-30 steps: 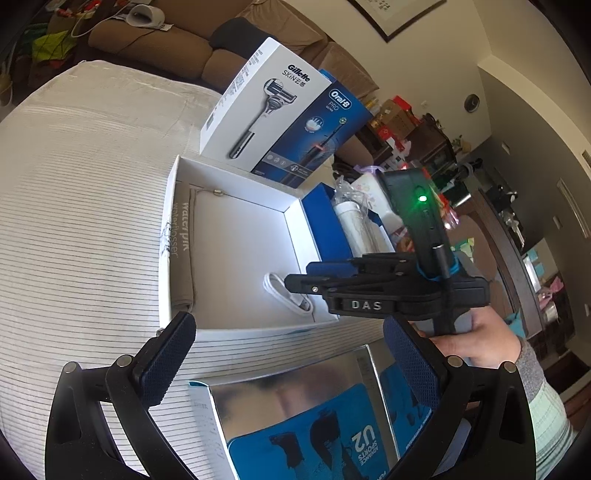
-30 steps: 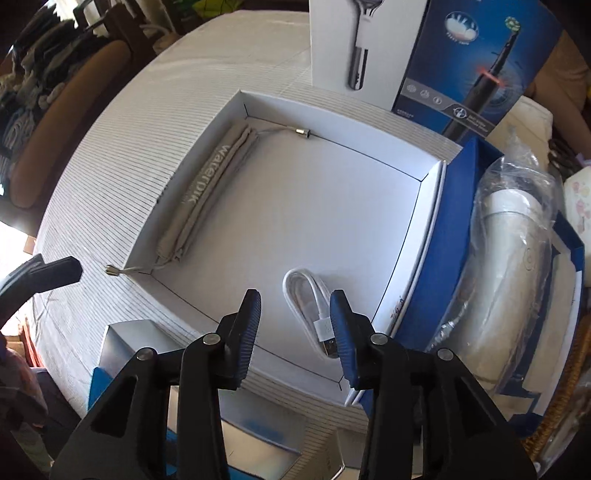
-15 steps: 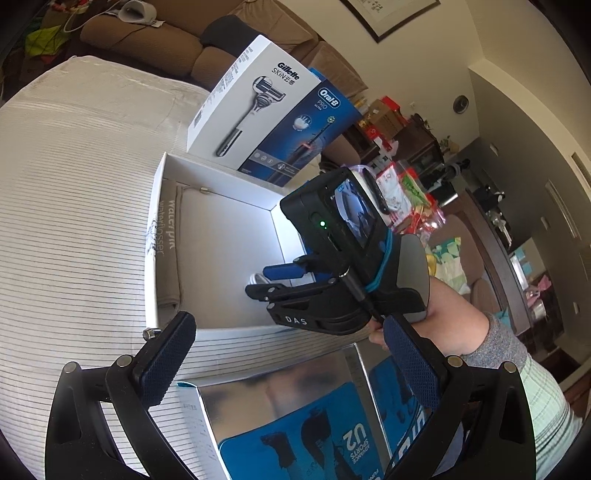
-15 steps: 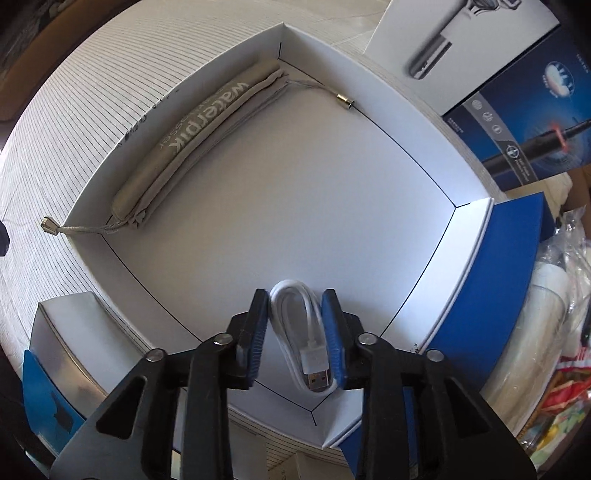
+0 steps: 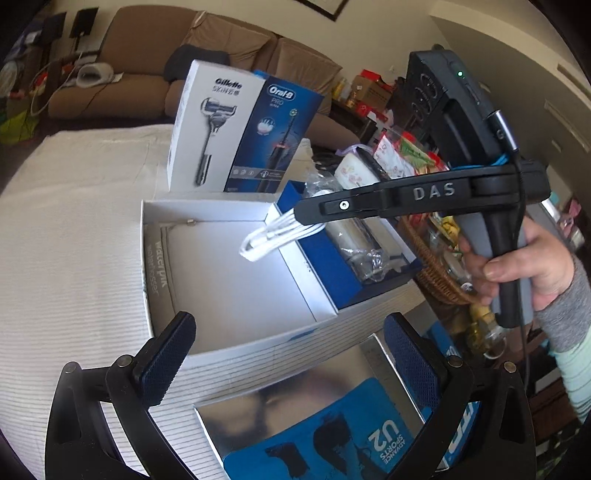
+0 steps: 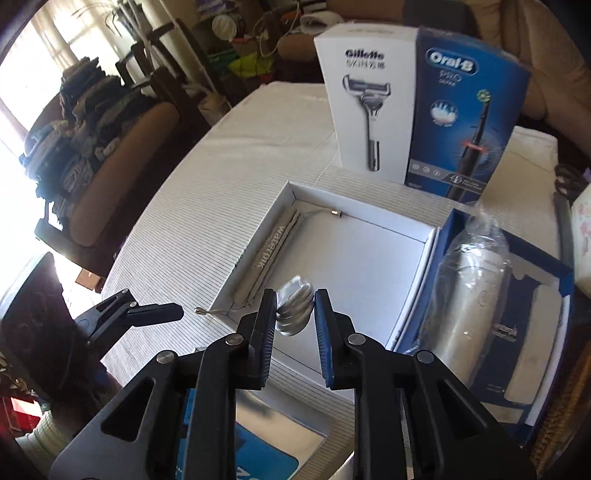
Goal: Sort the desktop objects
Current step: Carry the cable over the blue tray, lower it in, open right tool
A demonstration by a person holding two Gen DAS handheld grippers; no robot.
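Right wrist view: your right tongs (image 6: 294,309) are closing, pads pressed on the coiled white USB cable (image 6: 294,309), which hangs clear above the open white cardboard box (image 6: 255,248). Your left tongs (image 5: 284,350) stand wide apart with nothing between them, over the silver-and-blue box (image 5: 314,424). Inside the white box, a grey drawstring pouch (image 6: 267,254) lies along its left wall. Beyond it, a white-and-blue razor and toothbrush carton (image 6: 417,110) stands upright on the striped white tabletop (image 6: 207,192).

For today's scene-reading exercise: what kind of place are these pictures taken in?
Probably a lived-in home living room: a brown sofa behind a cloth-covered table, with a framed picture on the wall.
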